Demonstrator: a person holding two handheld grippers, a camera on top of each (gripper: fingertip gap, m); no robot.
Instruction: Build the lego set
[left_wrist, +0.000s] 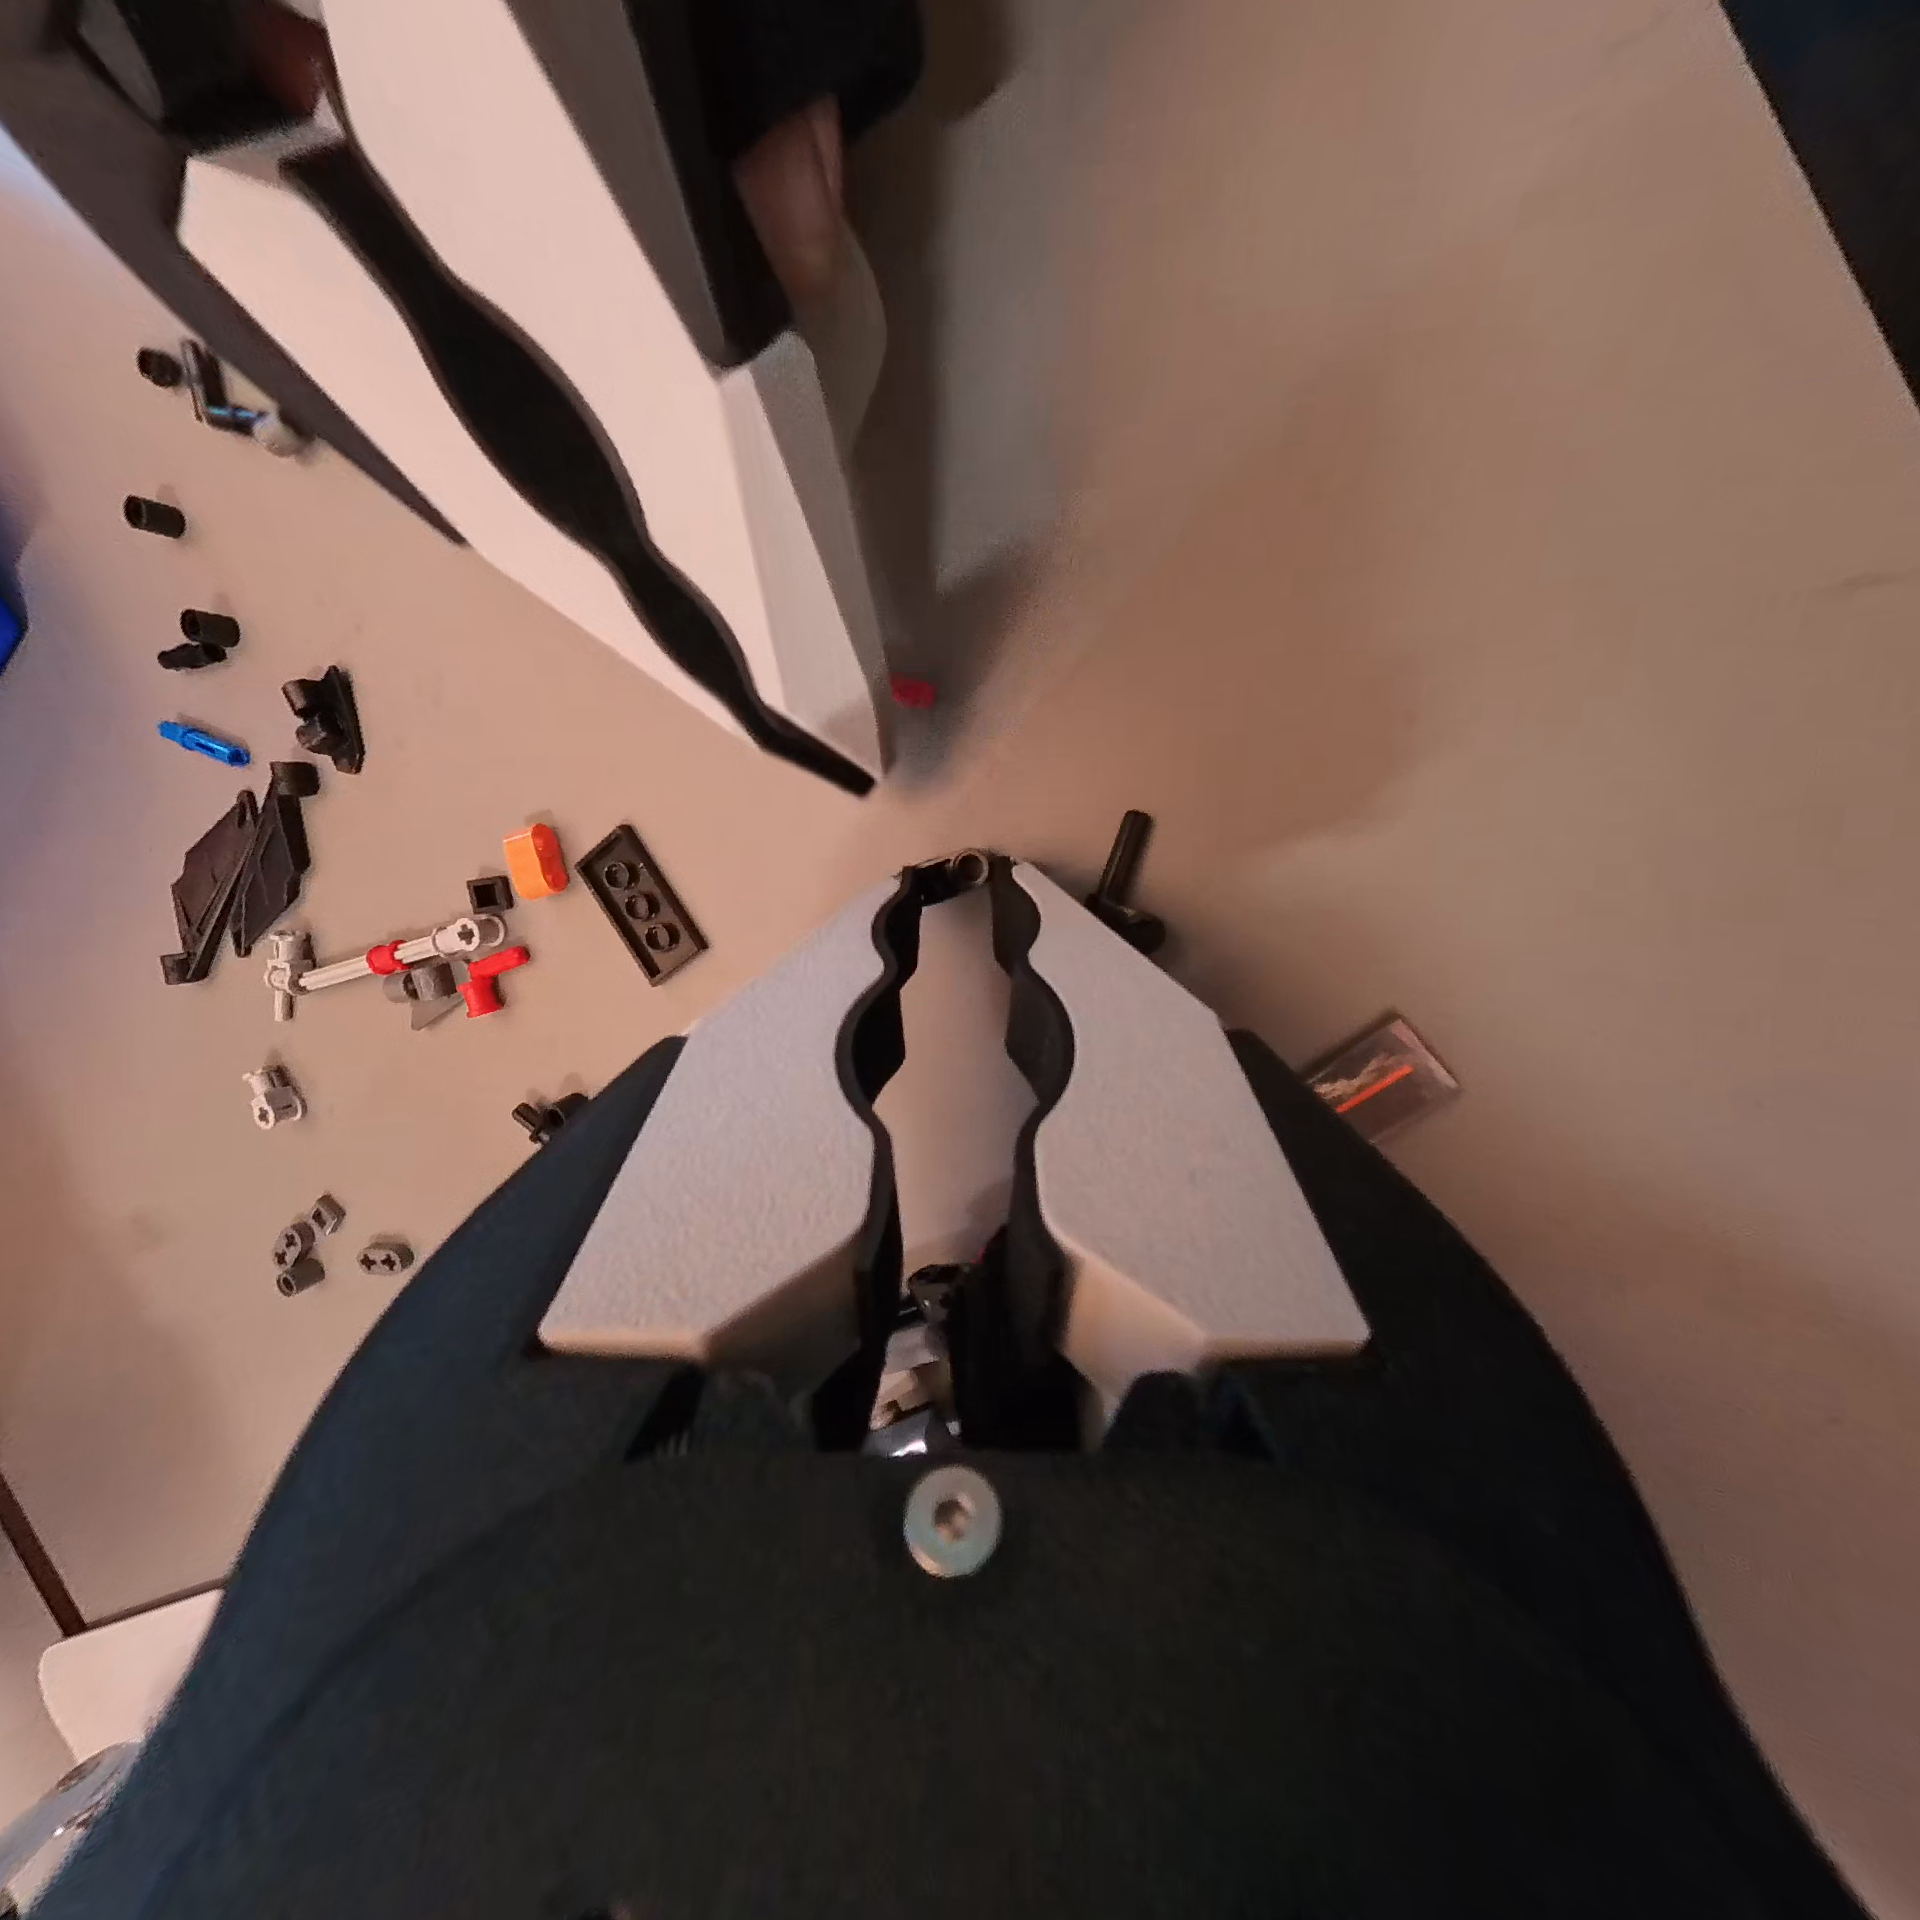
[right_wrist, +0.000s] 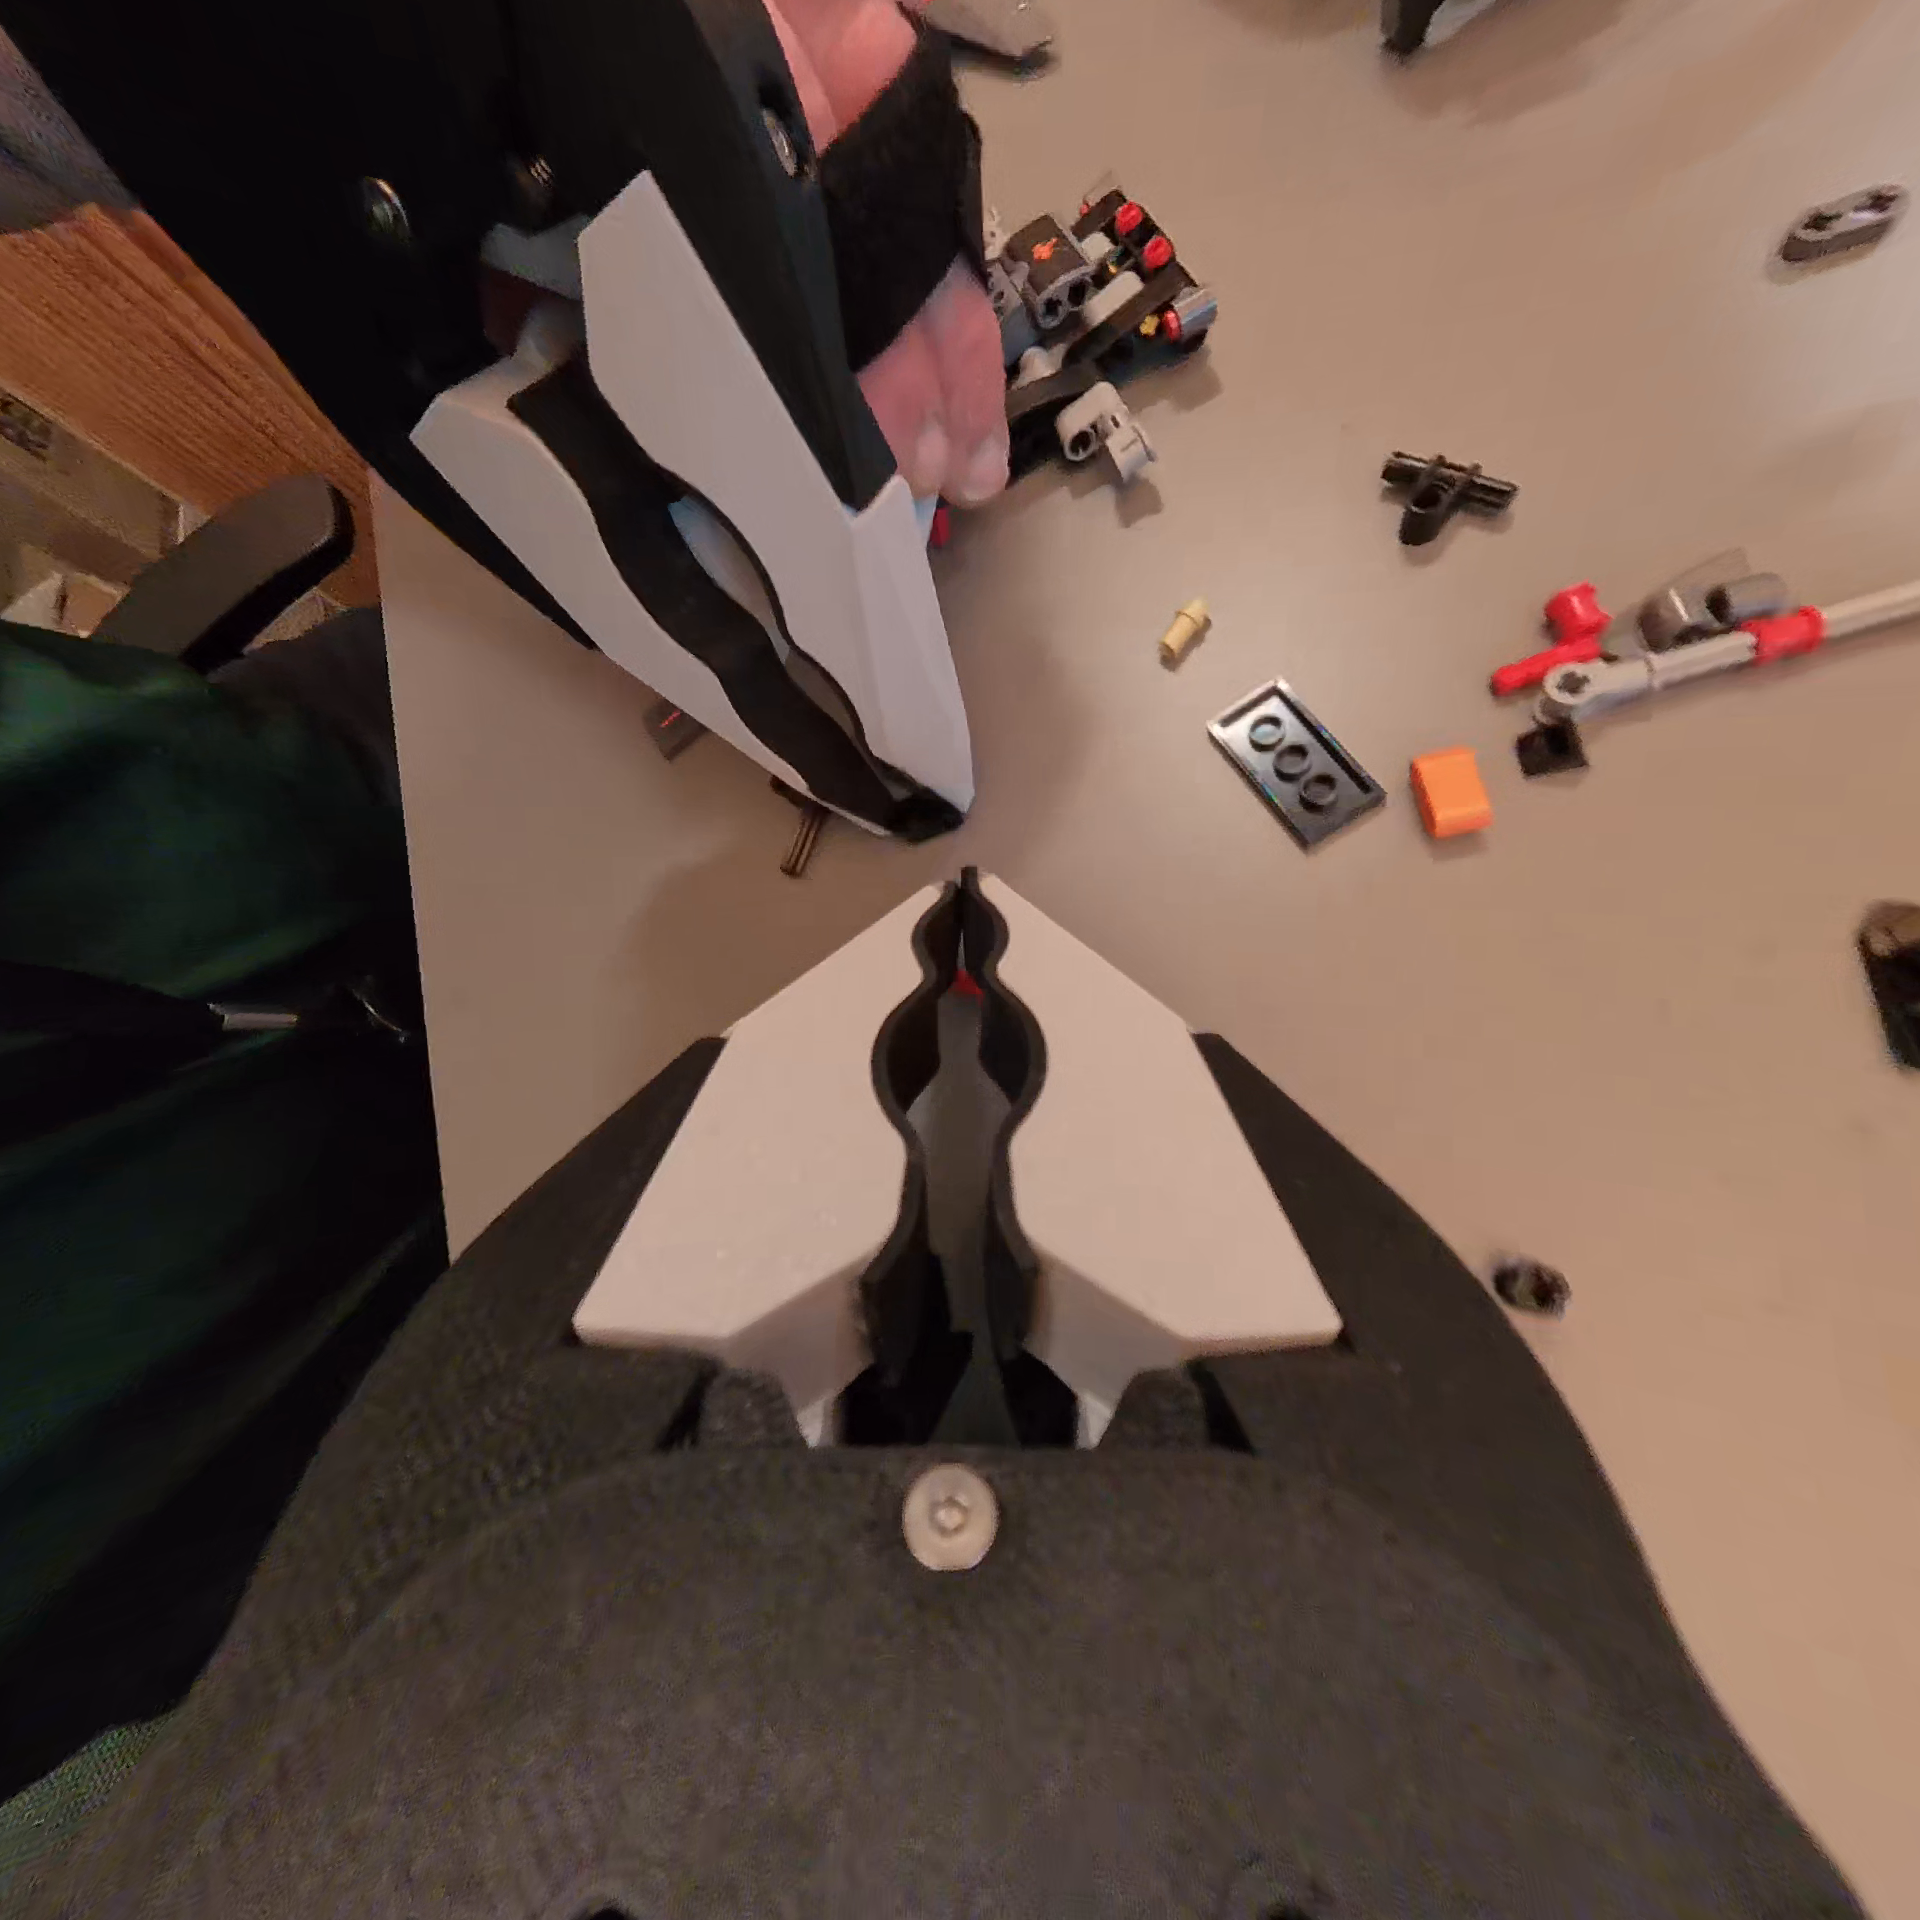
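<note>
Left gripper (left_wrist: 961, 868) pinching a small dark lego piece (left_wrist: 954, 865) at its tips. Right gripper (right_wrist: 968, 883) clamped on a tiny red piece (right_wrist: 966, 985). Loose lego parts (right_wrist: 1295, 761) scattered across the beige surface (right_wrist: 1351, 1039).

– Where does the three-hole plate (right_wrist: 1296, 762) lie on the worktop (right_wrist: 1195, 1039)?
– Just left of the small block (right_wrist: 1450, 792), in the right wrist view.
– And the long axle assembly (right_wrist: 1704, 649)?
– Behind the plate, to its right; the half-built model (right_wrist: 1101, 296) lies farther behind, leftward.
</note>
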